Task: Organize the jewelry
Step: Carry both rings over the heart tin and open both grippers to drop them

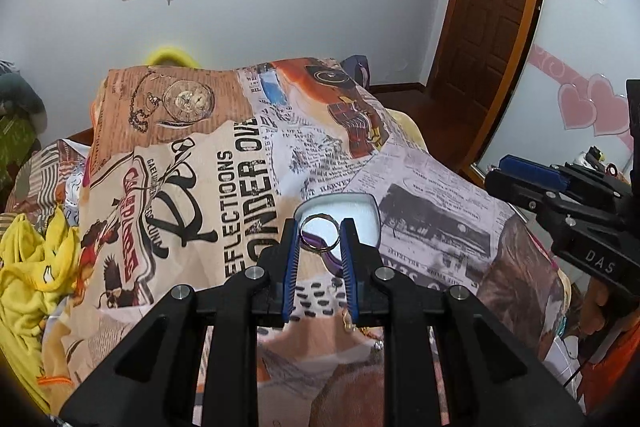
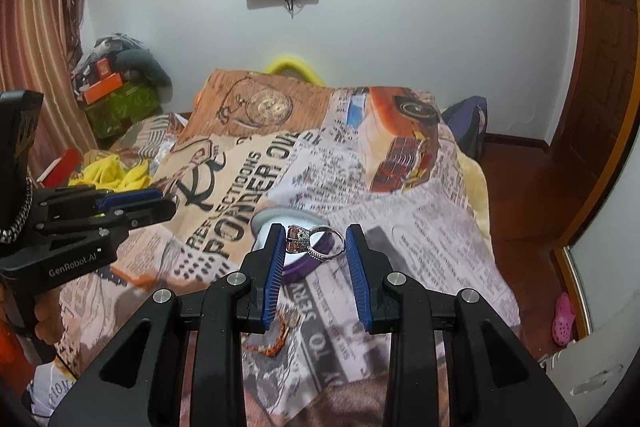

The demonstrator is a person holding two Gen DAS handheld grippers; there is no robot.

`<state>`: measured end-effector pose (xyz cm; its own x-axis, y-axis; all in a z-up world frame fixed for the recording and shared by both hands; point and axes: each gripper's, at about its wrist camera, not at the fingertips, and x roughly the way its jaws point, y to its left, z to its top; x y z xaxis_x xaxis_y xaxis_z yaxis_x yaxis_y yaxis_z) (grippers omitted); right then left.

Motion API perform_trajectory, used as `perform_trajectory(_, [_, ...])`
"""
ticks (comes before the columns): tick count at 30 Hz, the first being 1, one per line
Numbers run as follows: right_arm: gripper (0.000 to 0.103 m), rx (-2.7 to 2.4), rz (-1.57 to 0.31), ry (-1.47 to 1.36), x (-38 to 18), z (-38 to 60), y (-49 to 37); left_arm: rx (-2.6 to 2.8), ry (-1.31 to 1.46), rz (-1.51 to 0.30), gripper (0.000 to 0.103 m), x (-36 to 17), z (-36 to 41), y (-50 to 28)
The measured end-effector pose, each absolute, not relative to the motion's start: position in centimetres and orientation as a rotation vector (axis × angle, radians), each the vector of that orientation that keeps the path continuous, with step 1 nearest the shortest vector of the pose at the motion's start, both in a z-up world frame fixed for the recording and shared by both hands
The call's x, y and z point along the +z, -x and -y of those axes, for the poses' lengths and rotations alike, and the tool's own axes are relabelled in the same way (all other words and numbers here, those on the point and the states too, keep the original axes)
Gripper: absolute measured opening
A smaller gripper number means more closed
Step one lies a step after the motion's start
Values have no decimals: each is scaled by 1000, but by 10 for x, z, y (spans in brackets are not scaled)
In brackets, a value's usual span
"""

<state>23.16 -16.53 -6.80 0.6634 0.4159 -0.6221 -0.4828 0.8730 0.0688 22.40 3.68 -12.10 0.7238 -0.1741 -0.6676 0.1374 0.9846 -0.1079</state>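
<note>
A small purple jewelry box (image 1: 360, 217) with a white lining lies open on the printed bedspread (image 1: 224, 171). My left gripper (image 1: 319, 237) is shut on a plain silver ring (image 1: 320, 233) and holds it above the box. My right gripper (image 2: 315, 241) is shut on a silver ring with a large pink stone (image 2: 310, 241), above the same box (image 2: 298, 265). A gold chain (image 2: 280, 337) lies on the bedspread below the right gripper; it also shows in the left wrist view (image 1: 356, 327).
The right gripper's body (image 1: 560, 203) shows at the right of the left view; the left gripper's body (image 2: 80, 227) at the left of the right view. Yellow cloth (image 1: 28, 267) lies left. A wooden door (image 1: 488, 7) stands at the right.
</note>
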Motion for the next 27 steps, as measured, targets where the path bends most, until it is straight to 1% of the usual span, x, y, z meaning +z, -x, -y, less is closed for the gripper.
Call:
perform_trajectory(11, [28,511,-669,117,-76,156,-267,-140,36,-758,20,-130,-39,-262])
perform_trajectory(16, [28,553,-727,98,-91,149,-287,-137,30,-771,20,-135,-39,-281])
perform_trajectory(27, [28,615,-853,117,-129,131,-312,-175,30,-876,20,-171,-30,-316])
